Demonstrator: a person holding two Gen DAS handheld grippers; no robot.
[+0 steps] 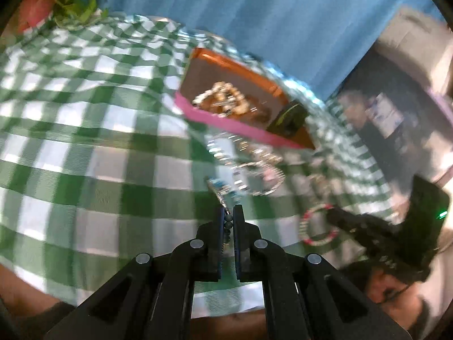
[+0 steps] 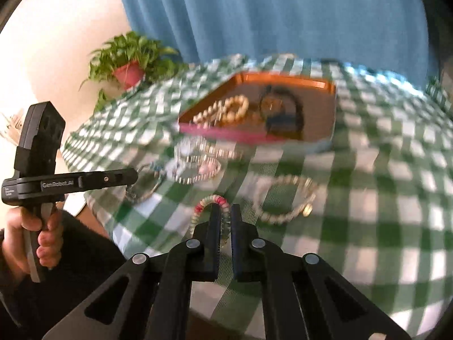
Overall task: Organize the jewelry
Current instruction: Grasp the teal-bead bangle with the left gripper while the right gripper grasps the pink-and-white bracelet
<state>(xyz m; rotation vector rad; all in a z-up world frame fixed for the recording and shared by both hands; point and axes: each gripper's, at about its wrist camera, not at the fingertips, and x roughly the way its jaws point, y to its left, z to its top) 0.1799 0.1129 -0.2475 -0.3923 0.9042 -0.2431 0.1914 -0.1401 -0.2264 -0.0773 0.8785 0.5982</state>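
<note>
Two grippers: the left gripper [image 1: 229, 215] pinches a beaded chain [image 1: 219, 188], the right gripper [image 2: 225, 212] clamps a pink-white bracelet [image 2: 211, 202]. One tray [image 2: 283, 79] beyond holds a pearl bracelet [image 2: 232, 107]; three blurred bracelets lie on the checked tablecloth [image 2: 368, 198].

We see a green-and-white checked tablecloth [image 2: 382, 204] covering the table, and a blue curtain [image 2: 269, 11] hanging behind it. At the far left edge of the cloth we find a leafy potted plant [image 2: 128, 56] in a red pot, standing against a pale wall [image 2: 56, 42].
</note>
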